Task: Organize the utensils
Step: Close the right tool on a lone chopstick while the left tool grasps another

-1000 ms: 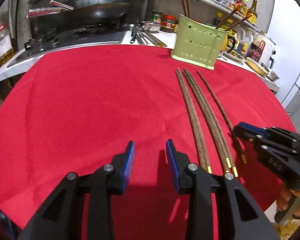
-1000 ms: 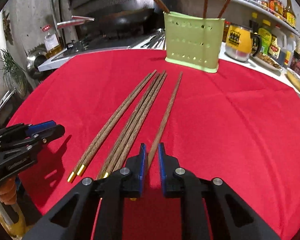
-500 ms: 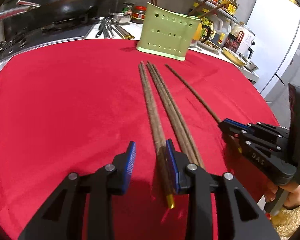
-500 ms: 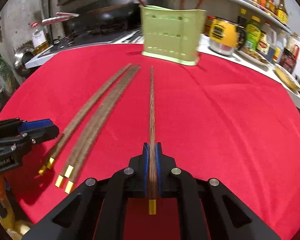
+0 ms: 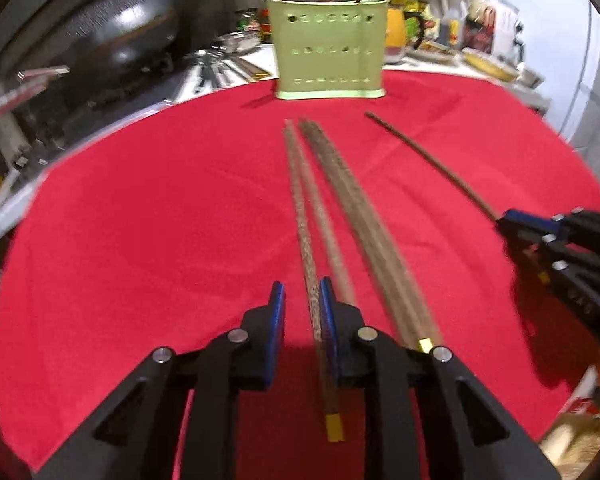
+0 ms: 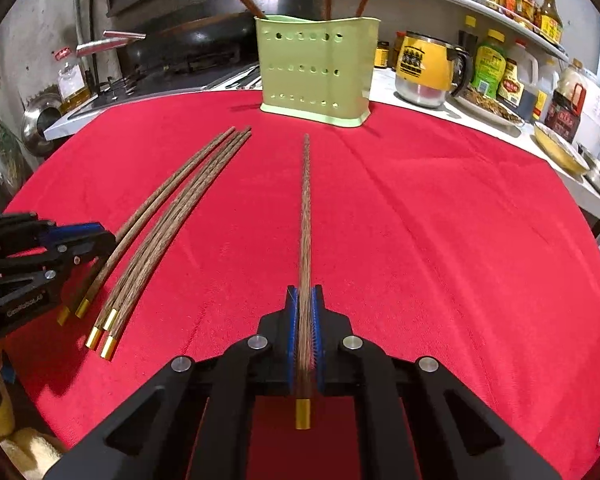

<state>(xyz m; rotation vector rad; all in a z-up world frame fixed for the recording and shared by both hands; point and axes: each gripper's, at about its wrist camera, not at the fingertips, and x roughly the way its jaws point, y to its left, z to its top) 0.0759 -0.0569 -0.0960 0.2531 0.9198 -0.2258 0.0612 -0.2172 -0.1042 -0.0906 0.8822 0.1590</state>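
Note:
Several brown chopsticks with gold ends lie on the red cloth. My right gripper [image 6: 305, 312] is shut on one chopstick [image 6: 306, 220] that points toward the green perforated utensil holder [image 6: 316, 68]. My left gripper [image 5: 302, 300] is open around the leftmost chopstick [image 5: 306, 248], which lies against the right pad; the jaws still stand apart. The other chopsticks [image 5: 364, 224] lie just to its right. They show as a bundle [image 6: 160, 224] in the right wrist view, with the left gripper [image 6: 100, 240] at their gold ends. The holder [image 5: 328, 48] has several chopsticks standing in it.
A stove with a black wok [image 5: 132, 36] stands behind the cloth at the left. A yellow mug [image 6: 428, 68], sauce bottles [image 6: 488, 64] and a bowl [image 6: 560, 148] line the counter at the right. Metal utensils [image 5: 220, 68] lie beside the holder.
My left gripper has moved right over the leftmost chopstick and its jaws have narrowed around it. My right gripper closed on its chopstick and holds it pointing at the holder.

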